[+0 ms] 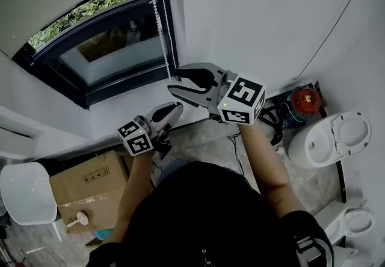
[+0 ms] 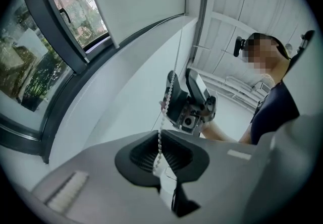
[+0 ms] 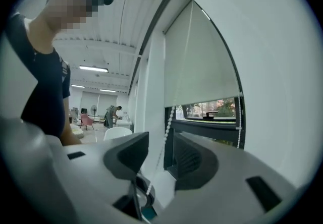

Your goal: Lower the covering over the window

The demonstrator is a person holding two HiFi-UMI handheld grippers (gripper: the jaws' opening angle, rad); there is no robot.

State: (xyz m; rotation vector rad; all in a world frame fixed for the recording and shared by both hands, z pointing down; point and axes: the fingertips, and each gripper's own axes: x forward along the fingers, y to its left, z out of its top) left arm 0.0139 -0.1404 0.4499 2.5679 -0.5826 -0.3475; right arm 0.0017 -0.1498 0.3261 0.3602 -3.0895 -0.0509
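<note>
Between box [image 1: 90,184] and toilet [image 1: 328,139]: left hand-held gripper [image 1: 175,108] clamps chain [image 1: 161,31]; right hand-held gripper [image 1: 172,79] gapes.

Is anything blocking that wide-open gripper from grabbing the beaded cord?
Nothing visible does. The beaded cord hangs between the open jaws of the right gripper, with bare wall around it, while the left gripper is clamped on it lower down.

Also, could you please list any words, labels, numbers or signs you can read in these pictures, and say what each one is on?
No words or numbers can be read anywhere.
Cardboard box: small dark printed symbols on its top, too small to read.
Left marker cube, right marker cube: black-and-white square patterns, no lettering.
</note>
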